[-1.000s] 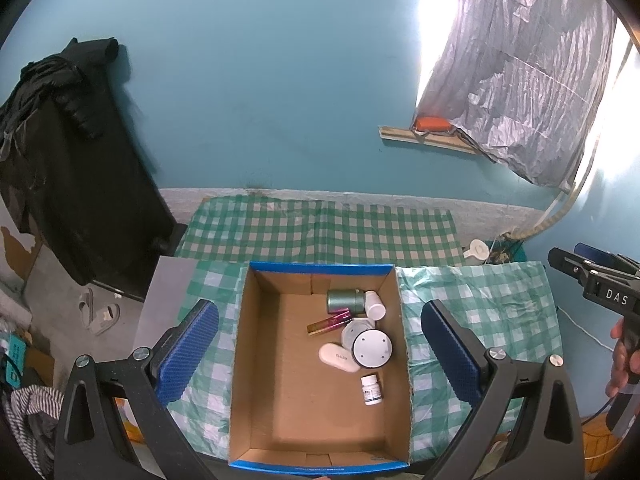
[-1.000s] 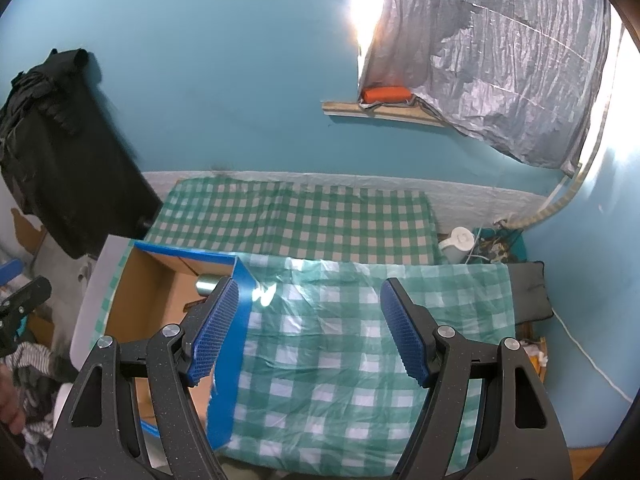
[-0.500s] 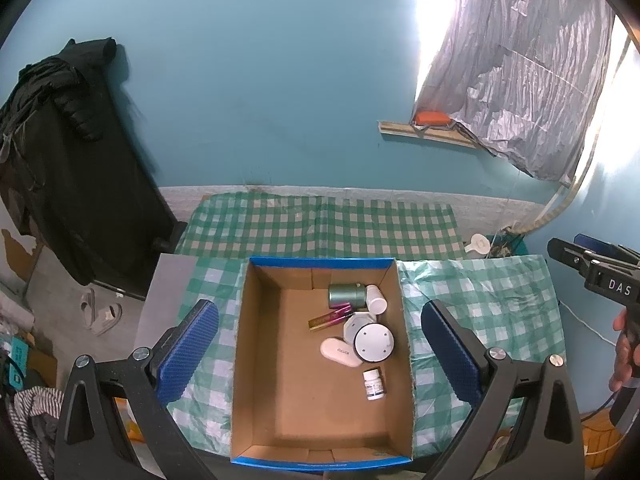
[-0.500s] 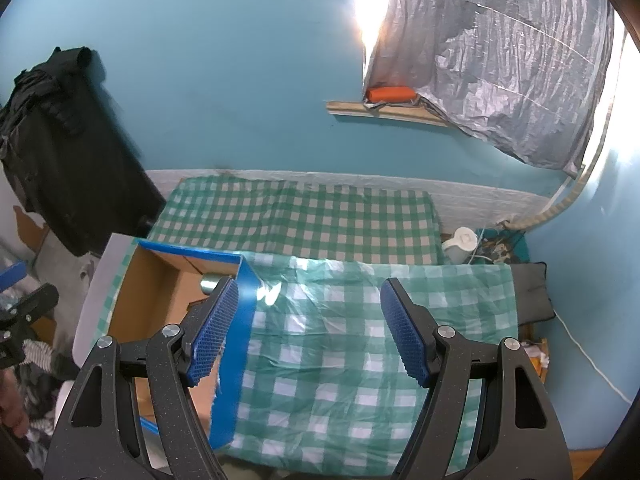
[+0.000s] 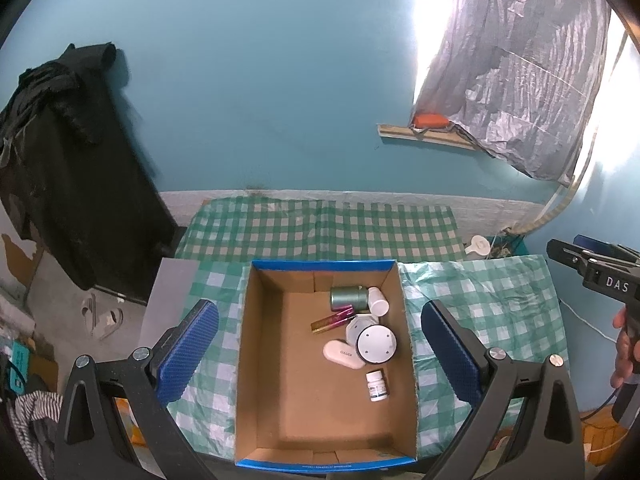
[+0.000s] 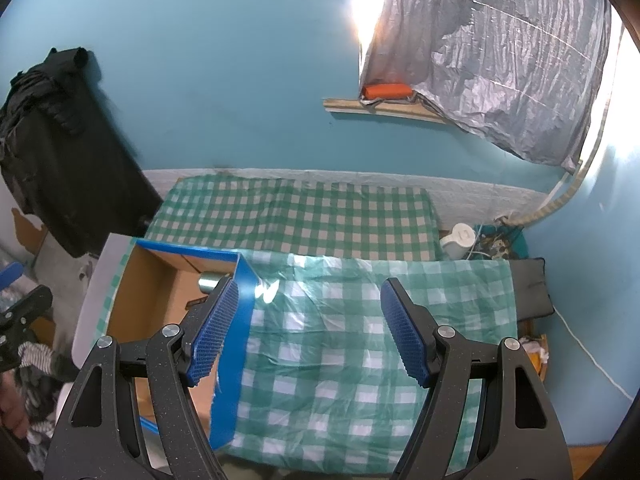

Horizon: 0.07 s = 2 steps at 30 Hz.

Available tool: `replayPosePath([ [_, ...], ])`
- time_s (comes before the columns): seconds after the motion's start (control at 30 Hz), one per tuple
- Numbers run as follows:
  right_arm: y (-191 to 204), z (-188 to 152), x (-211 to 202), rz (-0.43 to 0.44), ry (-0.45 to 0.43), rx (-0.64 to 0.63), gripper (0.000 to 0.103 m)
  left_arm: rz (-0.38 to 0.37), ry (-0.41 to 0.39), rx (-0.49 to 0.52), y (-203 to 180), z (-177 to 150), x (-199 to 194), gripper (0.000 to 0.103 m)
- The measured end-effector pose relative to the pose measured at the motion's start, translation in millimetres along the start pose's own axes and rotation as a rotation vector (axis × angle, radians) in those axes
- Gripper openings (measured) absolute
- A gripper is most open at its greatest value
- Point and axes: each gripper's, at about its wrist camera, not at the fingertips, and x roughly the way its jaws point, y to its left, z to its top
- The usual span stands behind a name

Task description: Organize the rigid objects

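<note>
Left wrist view showed the left tool spread wide above the box, items clustered at its right (none gripped). Right tool hung apart, empty; better descend straight onto the small bottle.

I eased the left gripper slightly, so the cardboard box slid a little right in its view. The right gripper drifted too; its view sank slightly, possibly from tilting upward.
</note>
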Motion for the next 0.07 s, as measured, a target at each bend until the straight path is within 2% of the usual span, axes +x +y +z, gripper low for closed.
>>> replayPosePath([
  [0.07,0.1,0.3,0.3,0.001,0.002,-0.001,0.073,0.0,0.009,-0.012,2.9,0.1,1.5,0.102],
])
